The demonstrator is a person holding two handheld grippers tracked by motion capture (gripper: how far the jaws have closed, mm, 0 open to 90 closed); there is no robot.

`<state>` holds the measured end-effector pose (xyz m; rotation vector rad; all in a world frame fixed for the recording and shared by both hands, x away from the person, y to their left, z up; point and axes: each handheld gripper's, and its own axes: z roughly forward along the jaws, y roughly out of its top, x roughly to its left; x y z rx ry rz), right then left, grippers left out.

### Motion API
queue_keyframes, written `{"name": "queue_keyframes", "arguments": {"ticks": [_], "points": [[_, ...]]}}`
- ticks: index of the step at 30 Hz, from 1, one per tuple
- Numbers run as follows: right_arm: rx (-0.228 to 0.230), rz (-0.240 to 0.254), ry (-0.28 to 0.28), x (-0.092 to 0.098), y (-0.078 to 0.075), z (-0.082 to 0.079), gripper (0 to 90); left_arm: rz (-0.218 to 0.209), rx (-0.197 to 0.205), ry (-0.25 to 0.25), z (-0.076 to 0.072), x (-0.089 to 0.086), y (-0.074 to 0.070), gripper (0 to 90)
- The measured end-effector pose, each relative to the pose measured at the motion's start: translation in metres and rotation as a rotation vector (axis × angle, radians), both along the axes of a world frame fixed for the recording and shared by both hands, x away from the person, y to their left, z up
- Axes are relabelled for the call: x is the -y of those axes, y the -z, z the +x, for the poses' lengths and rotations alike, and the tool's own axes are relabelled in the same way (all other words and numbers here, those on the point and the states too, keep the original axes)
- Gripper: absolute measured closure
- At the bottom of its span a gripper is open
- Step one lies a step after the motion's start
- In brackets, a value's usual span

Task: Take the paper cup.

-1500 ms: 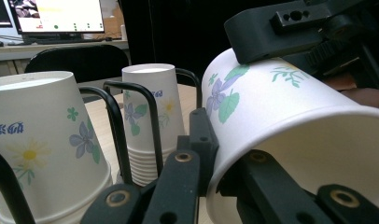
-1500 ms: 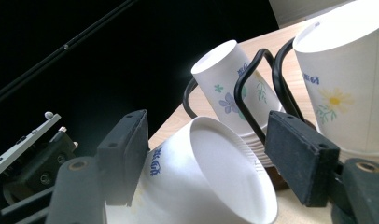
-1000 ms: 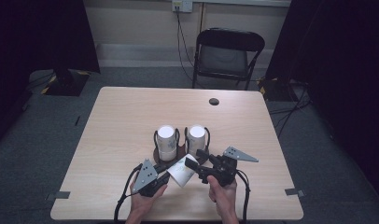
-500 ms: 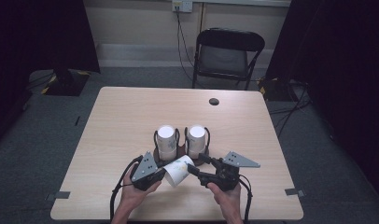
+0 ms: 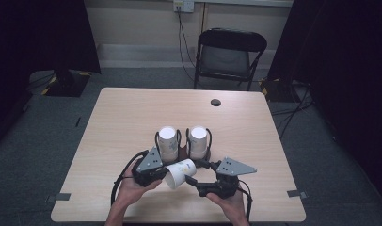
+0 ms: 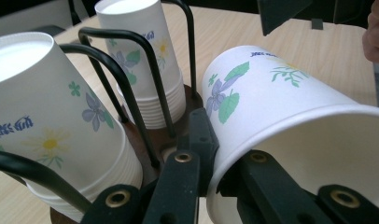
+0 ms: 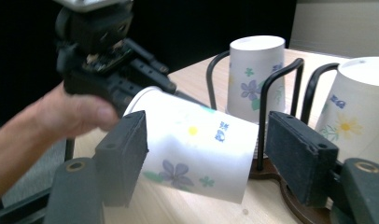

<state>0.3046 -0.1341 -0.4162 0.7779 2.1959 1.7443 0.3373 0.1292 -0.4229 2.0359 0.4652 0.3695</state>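
A flowered white paper cup [image 5: 179,173] lies on its side in the air just in front of the cup holder. My left gripper [image 5: 167,177] is shut on the wall at its open rim [image 6: 290,126], one jaw inside and one outside. My right gripper [image 7: 211,154] straddles the cup's closed end [image 7: 197,149]. Its jaws have just been opening. The left pad [image 7: 124,154] is at the cup's side and the right pad [image 7: 299,154] stands apart from it. In the high view the right gripper [image 5: 194,173] comes in from the right.
Two upside-down stacks of the same cups [image 5: 168,141] [image 5: 197,139] stand in a black wire holder [image 6: 131,70] on a brown base, just behind the held cup. A small dark hole [image 5: 216,102] sits at the table's far side, and a folding chair [image 5: 229,54] stands beyond.
The left gripper has shifted slightly left and up with the cup, which now shows its open mouth more. The right hand has stayed nearly where it was.
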Motion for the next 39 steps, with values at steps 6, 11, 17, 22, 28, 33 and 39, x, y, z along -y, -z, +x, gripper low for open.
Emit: {"name": "queue_keyframes", "arguments": {"ticks": [6, 11, 17, 22, 28, 33, 39], "points": [[0.016, -0.057, -0.033, -0.003, -0.002, -0.002, 25.3, 0.06, -0.044, 0.028, 0.008, 0.002, -0.006, 88.1], [0.061, -0.124, -0.061, -0.009, -0.003, -0.005, 21.6, 0.108, -0.097, 0.055, 0.012, 0.005, -0.007, 88.4], [0.117, -0.284, -0.084, -0.024, -0.001, -0.008, 20.0, 0.141, -0.12, 0.058, 0.018, 0.004, -0.012, 88.1], [0.173, -0.375, -0.086, -0.03, -0.001, -0.006, 19.1, 0.126, -0.157, 0.049, 0.02, 0.003, -0.012, 88.0], [0.254, -0.485, -0.091, -0.04, 0.005, -0.008, 19.8, 0.114, -0.228, 0.021, 0.026, 0.001, -0.011, 88.2], [0.349, -0.589, -0.071, -0.051, 0.011, -0.011, 18.1, 0.152, -0.273, 0.025, 0.028, 0.007, -0.012, 88.1], [0.378, -0.645, -0.053, -0.058, 0.018, -0.014, 17.8, 0.184, -0.294, 0.037, 0.028, 0.013, -0.011, 88.0]]}}
